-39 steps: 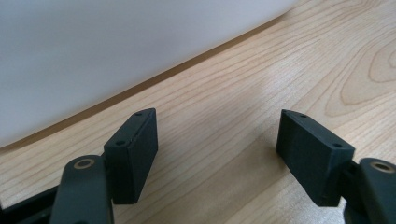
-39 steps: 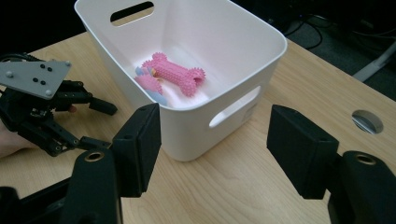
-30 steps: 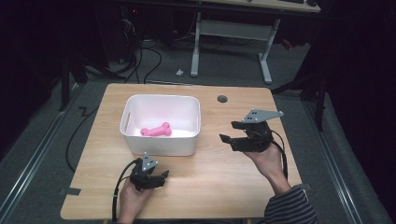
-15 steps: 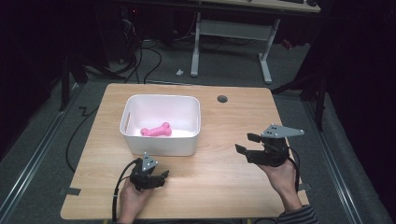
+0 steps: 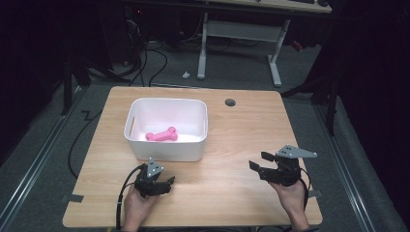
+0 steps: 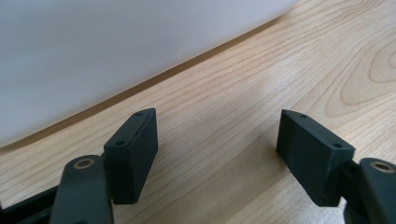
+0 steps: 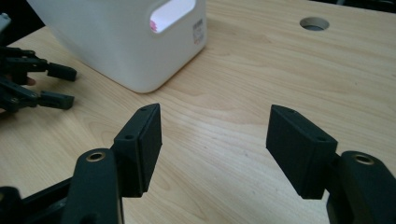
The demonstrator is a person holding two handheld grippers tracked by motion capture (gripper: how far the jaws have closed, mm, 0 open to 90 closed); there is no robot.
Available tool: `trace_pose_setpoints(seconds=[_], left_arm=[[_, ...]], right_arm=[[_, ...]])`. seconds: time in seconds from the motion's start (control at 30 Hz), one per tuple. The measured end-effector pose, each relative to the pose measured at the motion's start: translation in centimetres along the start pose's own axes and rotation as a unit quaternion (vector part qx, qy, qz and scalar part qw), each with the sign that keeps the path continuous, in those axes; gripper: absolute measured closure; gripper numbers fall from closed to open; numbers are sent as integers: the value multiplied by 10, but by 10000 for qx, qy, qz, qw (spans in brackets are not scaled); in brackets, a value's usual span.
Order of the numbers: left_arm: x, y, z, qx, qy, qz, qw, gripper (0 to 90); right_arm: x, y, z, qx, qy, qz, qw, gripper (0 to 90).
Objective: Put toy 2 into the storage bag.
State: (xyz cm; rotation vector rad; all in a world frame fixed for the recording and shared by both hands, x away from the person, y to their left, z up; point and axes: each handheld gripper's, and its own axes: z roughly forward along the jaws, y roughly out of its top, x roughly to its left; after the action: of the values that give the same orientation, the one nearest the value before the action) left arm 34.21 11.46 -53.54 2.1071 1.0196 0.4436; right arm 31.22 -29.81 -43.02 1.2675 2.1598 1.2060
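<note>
Resting 2 empty grippers on the near half of the bench – nothing is gripped.

Nearest the person, the left gripper sits low on the wood in the left hand, its fingers spread well apart over bare wood, aimed at the white bin's near wall just ahead. The right gripper, in the right hand, is held near the right edge, pointing leftwards; its fingers also stand apart with only bare wood between them. Farther on, the white bin stands left of centre, and the pink bone toy lies flat on its floor – well apart from both grippers. Beyond it, a round hole sits near the far edge, and past the bench lie cables and a second desk's white legs.
</note>
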Motion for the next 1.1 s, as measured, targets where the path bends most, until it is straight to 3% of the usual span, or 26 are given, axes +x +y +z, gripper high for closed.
trace_pose_setpoints(seconds=[0.23,0.63,0.8,0.93,1.1], left_arm=[[0,0,0,2,-1,1,10000,296],[0,0,0,0,3,0,10000,297],[0,0,0,3,2,-1,10000,296],[0,0,0,2,6,-3,10000,296],[0,0,0,2,7,-6,10000,295]], right_arm=[[-4,-18,8,-5,46,227,9997,364],[-4,-41,36,124,67,370,9992,367],[-4,-50,49,258,-130,359,9989,366],[1,-57,60,483,-496,92,9976,367],[4,-65,71,606,-621,36,9962,365]])
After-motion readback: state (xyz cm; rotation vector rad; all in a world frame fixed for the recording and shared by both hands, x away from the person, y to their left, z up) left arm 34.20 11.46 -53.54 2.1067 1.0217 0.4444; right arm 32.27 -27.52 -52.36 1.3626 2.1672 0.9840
